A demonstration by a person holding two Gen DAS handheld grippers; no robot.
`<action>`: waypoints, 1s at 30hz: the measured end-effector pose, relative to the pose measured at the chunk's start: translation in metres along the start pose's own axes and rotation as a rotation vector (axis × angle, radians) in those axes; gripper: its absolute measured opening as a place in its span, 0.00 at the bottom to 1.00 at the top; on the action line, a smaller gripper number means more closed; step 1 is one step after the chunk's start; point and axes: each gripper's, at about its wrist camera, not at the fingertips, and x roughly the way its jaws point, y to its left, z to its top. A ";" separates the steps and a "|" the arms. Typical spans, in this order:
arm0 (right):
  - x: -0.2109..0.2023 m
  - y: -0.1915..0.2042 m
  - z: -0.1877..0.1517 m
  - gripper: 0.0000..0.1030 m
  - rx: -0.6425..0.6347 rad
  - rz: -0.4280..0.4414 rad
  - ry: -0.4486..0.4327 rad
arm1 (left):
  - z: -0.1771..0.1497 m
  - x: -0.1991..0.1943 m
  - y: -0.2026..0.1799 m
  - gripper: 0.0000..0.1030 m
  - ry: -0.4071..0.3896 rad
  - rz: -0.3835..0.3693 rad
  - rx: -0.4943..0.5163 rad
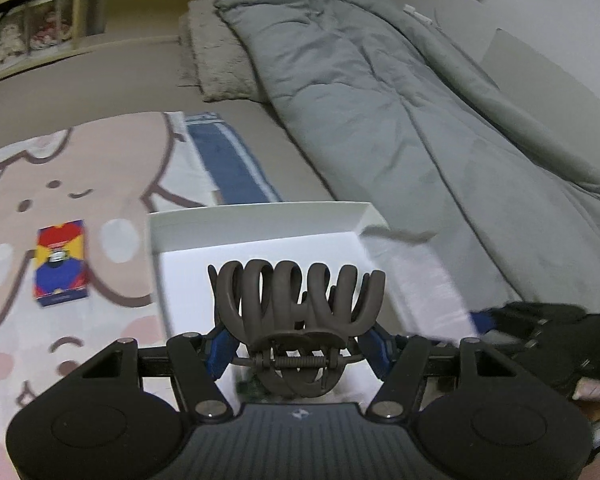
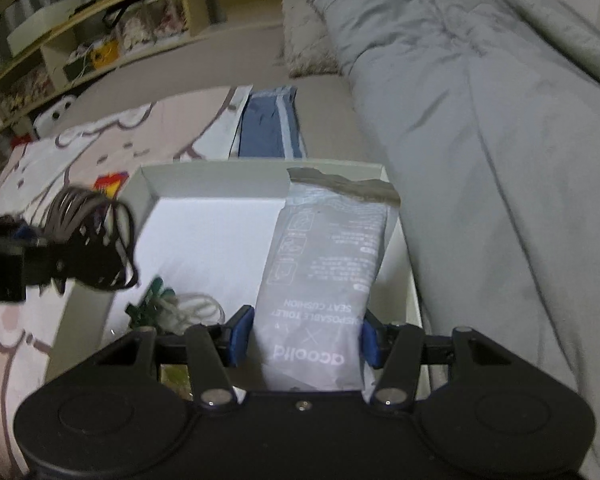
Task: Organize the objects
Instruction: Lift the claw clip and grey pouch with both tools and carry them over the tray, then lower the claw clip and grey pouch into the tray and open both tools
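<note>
My left gripper [image 1: 298,346] is shut on a dark brown hair claw clip [image 1: 296,304] and holds it above the near part of a white open box [image 1: 256,222]. In the right wrist view the clip [image 2: 88,236] hangs at the box's left edge. My right gripper [image 2: 304,336] is shut on a grey packet of disposable toilet seat cushion [image 2: 324,264], which lies along the right side of the white box [image 2: 212,180]. A green and white item [image 2: 168,308] lies in the box's near left corner.
The box sits on a cartoon-print blanket [image 1: 80,184] on a bed. A small red, yellow and blue carton [image 1: 60,262] lies on the blanket left of the box. A grey duvet [image 1: 380,92] runs along the right. Wooden shelves [image 2: 100,40] stand behind.
</note>
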 end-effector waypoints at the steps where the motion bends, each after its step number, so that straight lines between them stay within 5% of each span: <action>1: 0.004 -0.001 -0.002 0.54 -0.014 0.004 0.011 | 0.002 0.004 -0.003 0.63 0.001 -0.009 -0.003; 10: 0.023 -0.020 -0.015 0.54 0.003 0.025 0.047 | 0.011 0.043 -0.025 0.63 0.044 -0.111 0.052; 23: 0.020 -0.039 -0.022 0.55 -0.052 0.081 0.063 | 0.005 0.084 -0.042 0.63 0.253 -0.133 0.567; 30: 0.019 -0.042 -0.021 0.61 -0.033 0.100 0.049 | -0.006 0.090 -0.062 0.68 0.280 -0.131 0.768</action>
